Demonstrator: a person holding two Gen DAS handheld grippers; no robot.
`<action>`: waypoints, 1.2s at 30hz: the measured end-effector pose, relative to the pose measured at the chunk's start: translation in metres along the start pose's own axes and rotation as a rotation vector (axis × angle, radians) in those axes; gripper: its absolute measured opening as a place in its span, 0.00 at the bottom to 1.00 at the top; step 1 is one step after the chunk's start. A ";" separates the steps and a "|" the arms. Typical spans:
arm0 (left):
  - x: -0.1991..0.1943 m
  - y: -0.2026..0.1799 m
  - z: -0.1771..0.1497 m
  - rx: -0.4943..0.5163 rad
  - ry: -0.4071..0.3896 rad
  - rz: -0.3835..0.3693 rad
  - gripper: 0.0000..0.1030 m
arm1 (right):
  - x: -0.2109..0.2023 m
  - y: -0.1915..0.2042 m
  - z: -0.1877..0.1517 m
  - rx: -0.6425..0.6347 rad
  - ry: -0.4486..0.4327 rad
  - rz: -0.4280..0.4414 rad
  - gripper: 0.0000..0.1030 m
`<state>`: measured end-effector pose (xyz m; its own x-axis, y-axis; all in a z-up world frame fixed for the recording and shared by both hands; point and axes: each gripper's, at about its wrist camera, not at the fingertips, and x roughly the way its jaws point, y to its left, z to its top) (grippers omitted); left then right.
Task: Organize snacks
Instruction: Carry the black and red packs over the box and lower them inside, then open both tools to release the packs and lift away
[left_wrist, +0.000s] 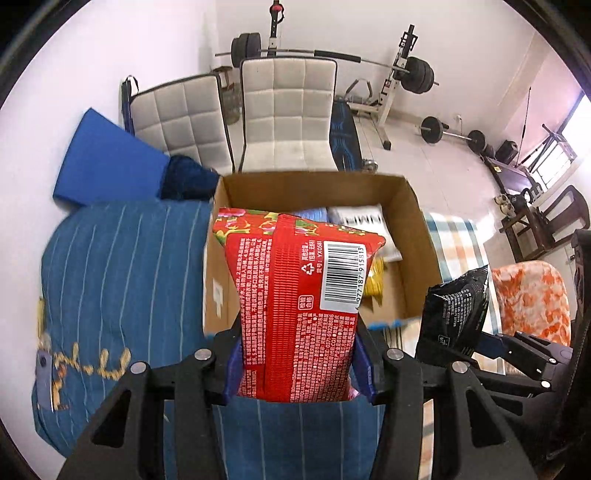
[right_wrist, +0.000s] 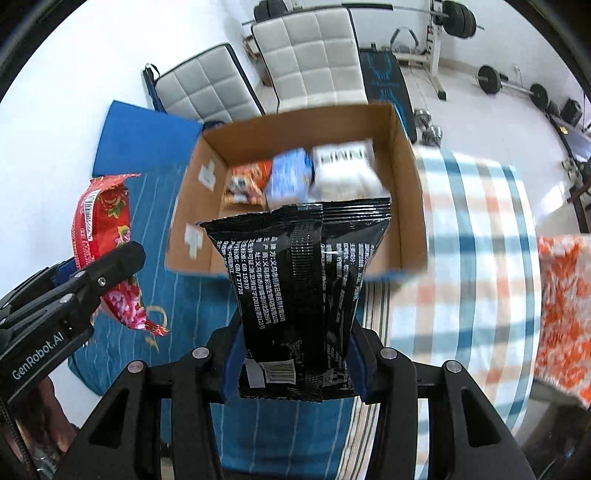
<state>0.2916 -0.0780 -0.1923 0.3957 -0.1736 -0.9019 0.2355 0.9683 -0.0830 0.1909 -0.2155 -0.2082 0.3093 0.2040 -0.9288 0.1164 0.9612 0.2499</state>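
A blue striped cushion (left_wrist: 122, 266) and a plaid cloth (right_wrist: 469, 236) covered the surface, with two white padded chairs (left_wrist: 288, 110) and barbell racks (left_wrist: 402, 85) beyond in a white-walled room. Ahead of both tools sat an open cardboard box (right_wrist: 402, 166) holding a white packet (right_wrist: 343, 166), a blue packet (right_wrist: 288, 177) and an orange packet (right_wrist: 251, 177). The left tool (left_wrist: 299, 369) was clamped on a red snack bag (left_wrist: 295, 295) near the box's front edge. The right tool (right_wrist: 295, 365) was clamped on a black snack bag (right_wrist: 299, 280), close beside the left.
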 end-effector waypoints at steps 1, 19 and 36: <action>0.003 0.002 0.008 -0.002 0.000 0.001 0.44 | 0.000 0.003 0.007 -0.007 -0.008 0.000 0.48; 0.126 0.065 0.086 -0.171 0.278 -0.127 0.44 | 0.094 0.030 0.114 -0.020 0.062 0.056 0.48; 0.242 0.057 0.048 -0.169 0.621 -0.109 0.45 | 0.225 0.009 0.097 0.024 0.324 0.064 0.49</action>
<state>0.4431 -0.0736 -0.3954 -0.2210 -0.1853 -0.9575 0.0821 0.9748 -0.2076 0.3534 -0.1793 -0.3882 0.0012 0.3163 -0.9487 0.1298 0.9406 0.3137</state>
